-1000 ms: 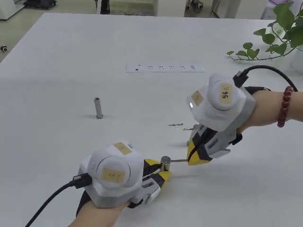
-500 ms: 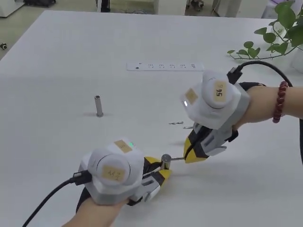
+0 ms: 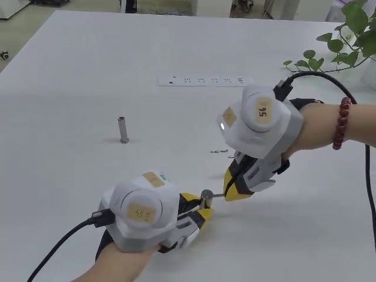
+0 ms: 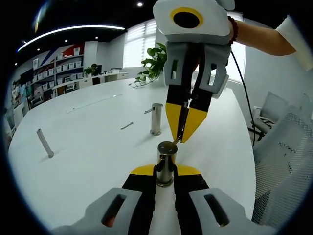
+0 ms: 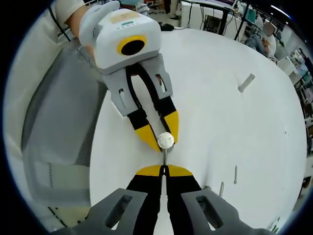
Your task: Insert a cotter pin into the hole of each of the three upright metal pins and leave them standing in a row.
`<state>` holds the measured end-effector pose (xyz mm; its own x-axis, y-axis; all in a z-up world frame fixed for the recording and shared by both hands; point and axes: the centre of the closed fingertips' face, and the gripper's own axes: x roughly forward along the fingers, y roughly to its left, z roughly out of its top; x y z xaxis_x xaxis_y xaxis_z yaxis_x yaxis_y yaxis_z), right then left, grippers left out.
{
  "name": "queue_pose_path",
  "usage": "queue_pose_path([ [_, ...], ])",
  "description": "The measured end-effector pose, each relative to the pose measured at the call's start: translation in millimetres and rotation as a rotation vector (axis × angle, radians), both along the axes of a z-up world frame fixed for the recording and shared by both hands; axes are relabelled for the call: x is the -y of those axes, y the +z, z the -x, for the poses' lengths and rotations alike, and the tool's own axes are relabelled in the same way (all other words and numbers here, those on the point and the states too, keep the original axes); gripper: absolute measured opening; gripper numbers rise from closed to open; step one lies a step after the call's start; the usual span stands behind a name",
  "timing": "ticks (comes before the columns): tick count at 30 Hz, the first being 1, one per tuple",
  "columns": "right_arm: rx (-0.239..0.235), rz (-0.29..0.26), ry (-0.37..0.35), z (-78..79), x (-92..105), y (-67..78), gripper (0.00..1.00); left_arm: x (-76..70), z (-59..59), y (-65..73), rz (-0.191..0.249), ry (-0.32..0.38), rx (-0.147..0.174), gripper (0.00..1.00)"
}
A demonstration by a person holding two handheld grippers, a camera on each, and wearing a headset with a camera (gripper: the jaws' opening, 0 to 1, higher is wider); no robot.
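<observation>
My left gripper [image 3: 198,210] is shut on an upright metal pin [image 3: 206,195], low on the white table; its jaws clamp the pin's [image 4: 165,164] base. From the right, my right gripper [image 3: 230,191] is shut on a thin cotter pin [image 3: 215,195], held level with its tip at the pin's head. In the right gripper view the cotter pin [image 5: 165,155] runs from my fingertips to the pin's top [image 5: 166,139]. A second metal pin [image 3: 123,130] stands alone at the left. A third one [image 4: 156,119] stands behind the right gripper [image 4: 181,134].
Loose cotter pins [image 3: 219,151] lie on the table near the right gripper. A white power strip [image 3: 204,81] lies further back, and a leafy plant [image 3: 346,41] is at the far right corner. Cables trail from both grippers.
The right gripper has moved left and a little down with the cotter pin, bringing its tip up to the held pin's head. The left gripper has stayed put.
</observation>
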<state>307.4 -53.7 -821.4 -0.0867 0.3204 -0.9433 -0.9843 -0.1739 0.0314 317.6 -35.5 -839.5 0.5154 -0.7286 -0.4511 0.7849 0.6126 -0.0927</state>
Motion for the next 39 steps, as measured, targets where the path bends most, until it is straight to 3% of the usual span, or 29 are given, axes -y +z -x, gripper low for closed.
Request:
queue_pose_path([
  [22,0.007,-0.022,0.021,1.3,-12.3,-1.3,0.05,0.0,0.4,-0.3,0.001,-0.001,0.001,0.11],
  [27,0.021,-0.034,-0.003,-1.9,-10.1,-0.3,0.11,0.1,0.3,-0.3,0.000,0.000,0.002,0.11],
  [39,0.017,-0.038,-0.024,0.0,-1.7,0.9,0.07,0.9,0.4,-0.1,0.007,0.005,-0.003,0.12],
])
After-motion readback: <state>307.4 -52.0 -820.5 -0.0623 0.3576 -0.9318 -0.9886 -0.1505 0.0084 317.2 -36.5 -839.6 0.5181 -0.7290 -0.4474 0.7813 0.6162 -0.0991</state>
